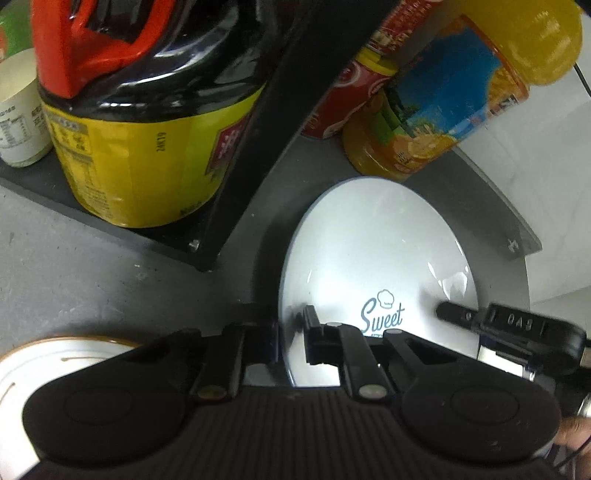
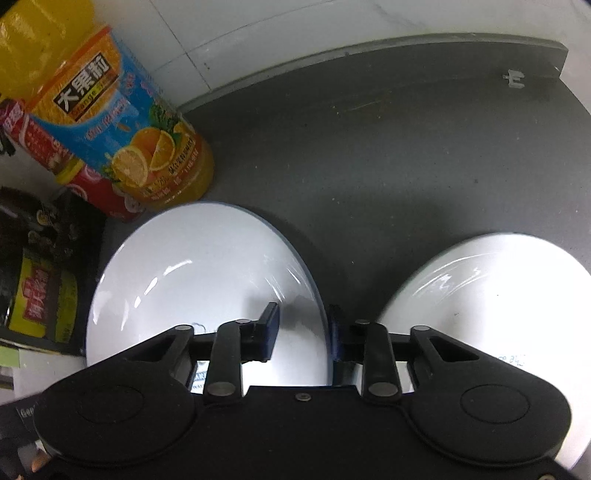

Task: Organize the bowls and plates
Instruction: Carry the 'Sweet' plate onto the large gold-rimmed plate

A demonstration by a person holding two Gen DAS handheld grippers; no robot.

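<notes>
White plate [image 2: 199, 266] rim between right gripper [image 2: 301, 334] fingers [image 2: 269, 328].

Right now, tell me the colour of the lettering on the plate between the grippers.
Blue "Sweet" script on the white plate; clearest in the left wrist view.

A home kitchen corner, by the look of it: a dark grey surface [image 2: 369, 155] runs against a white tiled wall [image 2: 258, 33], crowded with a big soy sauce jug [image 1: 140, 110], an orange drink bottle [image 2: 122, 129], a red can [image 2: 107, 195] and white plates [image 2: 199, 280]
</notes>
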